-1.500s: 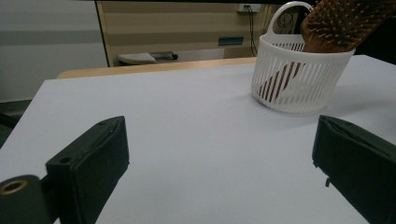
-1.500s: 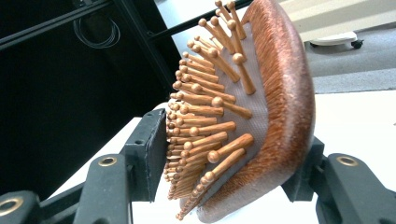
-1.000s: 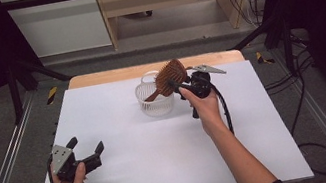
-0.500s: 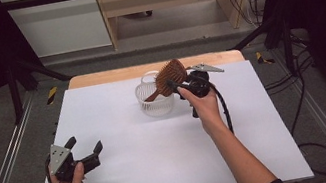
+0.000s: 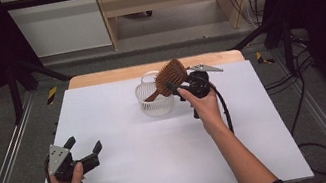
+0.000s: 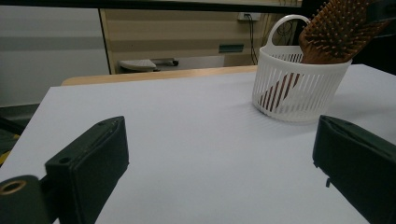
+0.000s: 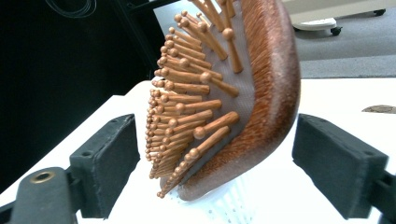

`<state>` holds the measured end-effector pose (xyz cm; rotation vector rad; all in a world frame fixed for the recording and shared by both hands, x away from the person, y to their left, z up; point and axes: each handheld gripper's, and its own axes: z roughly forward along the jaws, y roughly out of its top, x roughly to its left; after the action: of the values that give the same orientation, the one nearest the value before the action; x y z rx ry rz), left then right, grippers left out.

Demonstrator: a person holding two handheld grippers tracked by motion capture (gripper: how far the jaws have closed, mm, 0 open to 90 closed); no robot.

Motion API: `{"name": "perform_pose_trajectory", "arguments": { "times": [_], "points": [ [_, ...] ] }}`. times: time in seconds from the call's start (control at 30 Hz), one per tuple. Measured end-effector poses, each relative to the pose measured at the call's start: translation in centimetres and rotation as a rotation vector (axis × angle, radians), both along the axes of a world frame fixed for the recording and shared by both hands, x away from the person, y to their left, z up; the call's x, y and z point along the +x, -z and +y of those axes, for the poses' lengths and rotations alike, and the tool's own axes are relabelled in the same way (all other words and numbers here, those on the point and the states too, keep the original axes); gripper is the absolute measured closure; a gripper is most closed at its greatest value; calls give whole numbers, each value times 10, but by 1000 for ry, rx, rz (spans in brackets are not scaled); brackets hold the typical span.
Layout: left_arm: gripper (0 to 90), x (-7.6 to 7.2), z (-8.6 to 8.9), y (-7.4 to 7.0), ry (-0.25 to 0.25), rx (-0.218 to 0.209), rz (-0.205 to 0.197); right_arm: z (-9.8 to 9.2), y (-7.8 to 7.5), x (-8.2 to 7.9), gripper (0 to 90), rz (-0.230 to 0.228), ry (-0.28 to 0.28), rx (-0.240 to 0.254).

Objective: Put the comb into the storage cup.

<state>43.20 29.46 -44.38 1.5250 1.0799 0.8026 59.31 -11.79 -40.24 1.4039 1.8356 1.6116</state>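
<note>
- We see the wooden hairbrush (image 5: 170, 76) standing handle-down in the white slotted basket (image 5: 155, 104), its bristled head leaning out over the rim toward the right gripper (image 5: 181, 87).
- In the right gripper view the brush head sits between the two black jaws, bristles facing the left pad, the wooden back facing the right pad — with a clear gap on both sides, so nothing is pinched.
- Those jaws have just been opening, and they now stand spread around the brush head.
- The basket rests on the white table (image 5: 130, 178) near its far edge, slightly right of centre; the right hand (image 5: 204, 107) holds its gripper just beside the basket.
- Our left gripper (image 5: 83, 154) rests low at the near left part of the table, well apart from the basket — its jaws spread wide with bare tabletop between them.
- From the left gripper view, the handle shows through the basket's slots, slanting down to the basket floor.
</note>
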Motion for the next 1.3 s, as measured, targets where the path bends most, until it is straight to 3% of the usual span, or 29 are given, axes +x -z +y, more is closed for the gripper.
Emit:
{"name": "perform_pose_trajectory", "arguments": {
  "times": [0.4,1.3],
  "points": [
    [35,0,1,-1,-5,0,-5,-2,-2,-4,54,-14,-2,-68],
    [34,0,4,-2,-11,-3,-10,-16,-7,-13,81,-42,-1,-98]
  ]
}}
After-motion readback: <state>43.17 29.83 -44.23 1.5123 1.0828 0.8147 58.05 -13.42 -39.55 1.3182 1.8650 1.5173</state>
